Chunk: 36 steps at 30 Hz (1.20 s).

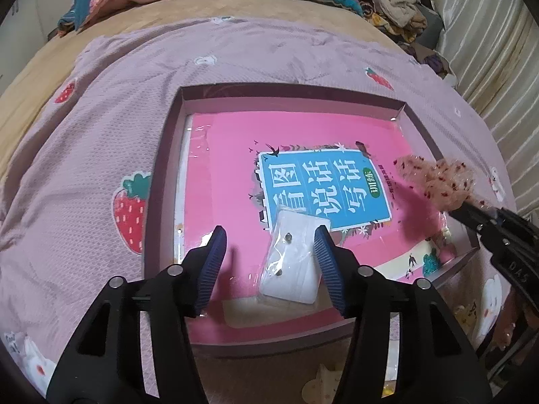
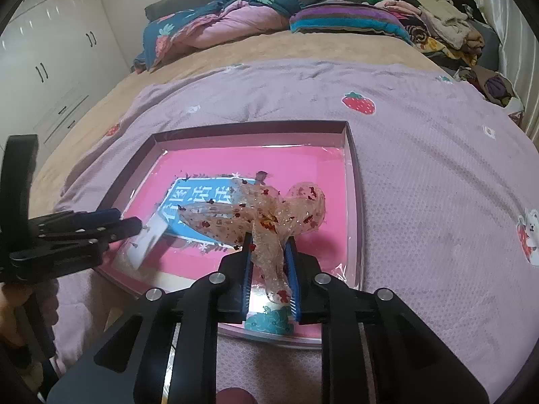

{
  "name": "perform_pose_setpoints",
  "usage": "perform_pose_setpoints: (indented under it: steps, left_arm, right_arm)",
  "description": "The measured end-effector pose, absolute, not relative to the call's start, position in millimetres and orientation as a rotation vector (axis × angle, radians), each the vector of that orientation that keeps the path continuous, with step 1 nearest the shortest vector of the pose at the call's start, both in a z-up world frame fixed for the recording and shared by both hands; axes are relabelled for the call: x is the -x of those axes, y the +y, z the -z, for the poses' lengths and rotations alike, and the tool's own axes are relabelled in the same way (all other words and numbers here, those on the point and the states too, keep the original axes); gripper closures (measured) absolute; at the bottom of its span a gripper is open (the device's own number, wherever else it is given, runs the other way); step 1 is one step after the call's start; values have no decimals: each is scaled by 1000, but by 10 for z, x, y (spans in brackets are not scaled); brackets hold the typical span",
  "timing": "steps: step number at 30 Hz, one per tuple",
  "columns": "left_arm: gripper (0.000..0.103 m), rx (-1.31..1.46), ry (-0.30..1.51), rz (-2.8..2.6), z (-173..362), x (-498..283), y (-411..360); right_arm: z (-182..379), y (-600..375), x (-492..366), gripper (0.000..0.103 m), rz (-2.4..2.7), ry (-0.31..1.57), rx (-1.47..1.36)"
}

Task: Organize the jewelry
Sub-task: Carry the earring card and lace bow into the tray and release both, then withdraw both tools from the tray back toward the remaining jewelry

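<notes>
Left tongs (image 1: 269, 235): apart over the near-left part of the tray. A white earring card (image 1: 291, 262) in a clear sleeve lies between the blue pads (image 1: 212, 266), close against the right-hand pad, while the left-hand pad stands clear of it.
Earring card: flat on the tray's pink book cover (image 1: 229, 155), its far corner over the blue title panel (image 1: 320, 188), with two small dark studs showing on it.
Tray (image 1: 168, 175): a shallow mauve-walled box on the bed's lilac strawberry-print quilt (image 1: 101, 118) — the glossy pink cover fills its floor.
Sheer bow (image 2: 266, 215): translucent peach fabric flecked with red, spread over the middle and right of the tray.
Right tongs (image 2: 267, 245): jaws narrowly parted around the bow's tail — the fabric hangs bunched between the blue pads (image 2: 291, 269); whether they press on it cannot be told.
Background: rumpled bedding (image 2: 215, 23) and piled clothes (image 2: 438, 23) at the far end of the bed.
</notes>
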<state>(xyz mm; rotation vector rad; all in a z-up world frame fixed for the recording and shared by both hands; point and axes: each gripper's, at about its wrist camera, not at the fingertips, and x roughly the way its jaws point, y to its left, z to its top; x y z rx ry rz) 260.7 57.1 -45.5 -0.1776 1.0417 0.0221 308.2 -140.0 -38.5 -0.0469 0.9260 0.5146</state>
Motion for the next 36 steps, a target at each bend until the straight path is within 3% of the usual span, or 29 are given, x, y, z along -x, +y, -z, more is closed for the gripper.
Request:
perform_pose_setpoints:
  steps: [2, 6, 18, 24, 36]
  left_arm:
    - [48, 174, 1034, -25, 417, -2571, 580]
    - [40, 182, 1022, -27, 341, -2512, 598]
    - [11, 189, 952, -39, -3, -2233, 591]
    - [9, 183, 913, -40, -192, -2101, 547]
    - [9, 182, 857, -56, -415, -1773, 523]
  right_arm:
    - [383, -1413, -3067, 75, -513, 926, 38]
    - [334, -1453, -3026, 50, -509, 922, 3]
    - [-48, -1563, -2759, 15, -481, 842, -31]
    - [-267, -1664, -2582, 8, -461, 797, -46]
    - [-566, -1751, -2206, 6, -465, 725, -30]
